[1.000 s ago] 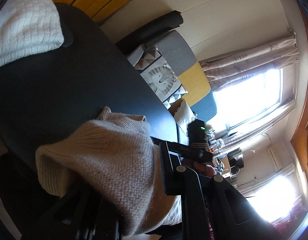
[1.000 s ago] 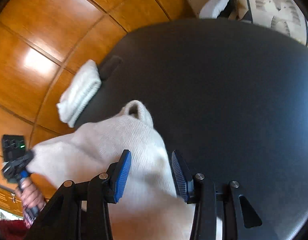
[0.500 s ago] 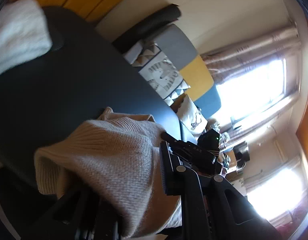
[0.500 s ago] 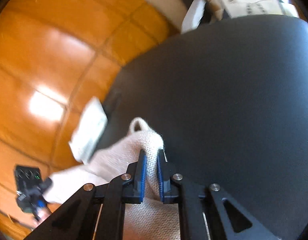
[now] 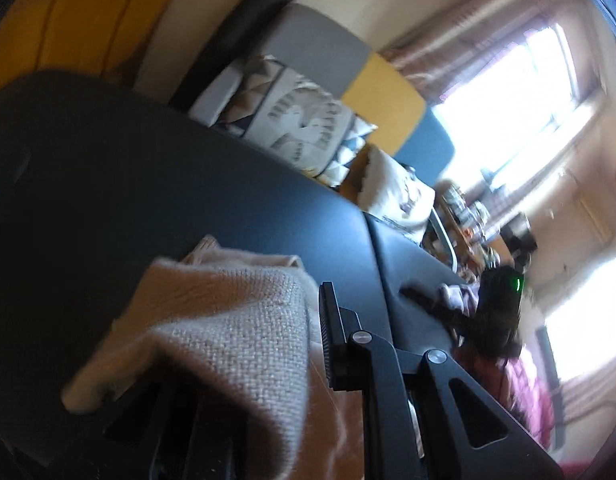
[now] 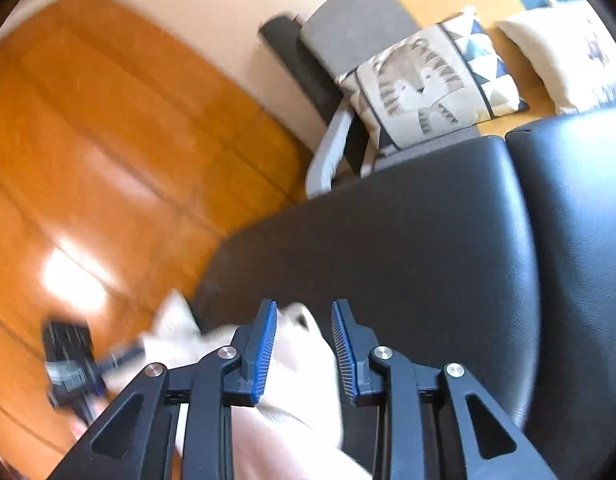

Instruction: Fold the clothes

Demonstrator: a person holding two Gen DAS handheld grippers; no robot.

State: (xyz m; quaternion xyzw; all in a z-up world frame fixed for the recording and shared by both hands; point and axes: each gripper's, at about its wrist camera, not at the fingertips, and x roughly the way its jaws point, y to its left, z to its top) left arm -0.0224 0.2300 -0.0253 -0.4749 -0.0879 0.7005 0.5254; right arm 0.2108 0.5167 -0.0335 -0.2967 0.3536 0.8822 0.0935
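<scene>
Swung sideways since the earlier frames, both views: white folded towel gone from the left wrist picture, sofa and tiger cushion now filling the top of the right wrist one. Left gripper tilted downward over the black tabletop, jaws clamped tight on the beige knit sweater, fabric draped over the left finger and hiding it. Right gripper likewise angled down, jaws opening, blue pads apart with the sweater lying loose between them, no visible pinch. Sweater bunched near the tabletop's near edge. Blurred throughout.
</scene>
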